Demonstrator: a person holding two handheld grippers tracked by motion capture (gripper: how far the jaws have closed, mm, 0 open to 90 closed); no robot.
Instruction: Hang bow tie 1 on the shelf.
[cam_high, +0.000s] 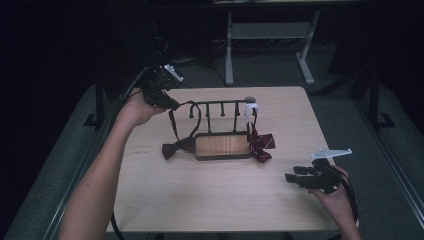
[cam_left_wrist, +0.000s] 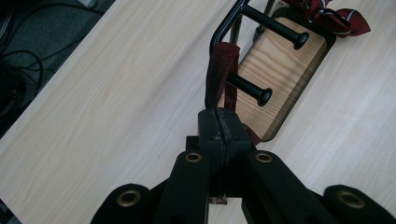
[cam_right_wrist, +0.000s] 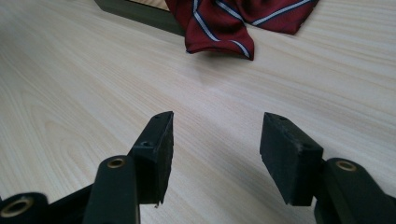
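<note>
The left tongs (cam_high: 167, 100), at the upper left of the high view, are clenched on the strap (cam_left_wrist: 219, 70) of a dark bow tie (cam_high: 177, 146), pinching it right at the left end of the black rack (cam_high: 220, 103). In the left gripper view the strap loops over the nearest peg (cam_left_wrist: 250, 88), just above the closed tips. The bow itself lies on the table (cam_high: 210, 195) touching the left edge of the rack's wooden base (cam_high: 222, 145), left of centre in the high view. A striped red tie (cam_right_wrist: 224, 21) hangs from the right end of the rack, its folds resting on the table beside the base.

The right tongs (cam_right_wrist: 215, 149) are released, jaws well apart, idle over bare table at the lower right of the high view.

The step looks like hanging the bow tie by its strap on that end peg. To do it well, keep the pinch firm and the strap taut, carry the loop fully past the peg's knobbed tip (cam_left_wrist: 265, 96) before lowering, and let go only once the strap sits behind the knob. Pulling sideways could tip the light rack, so the free right tongs could steady the base if it starts to slide
</note>
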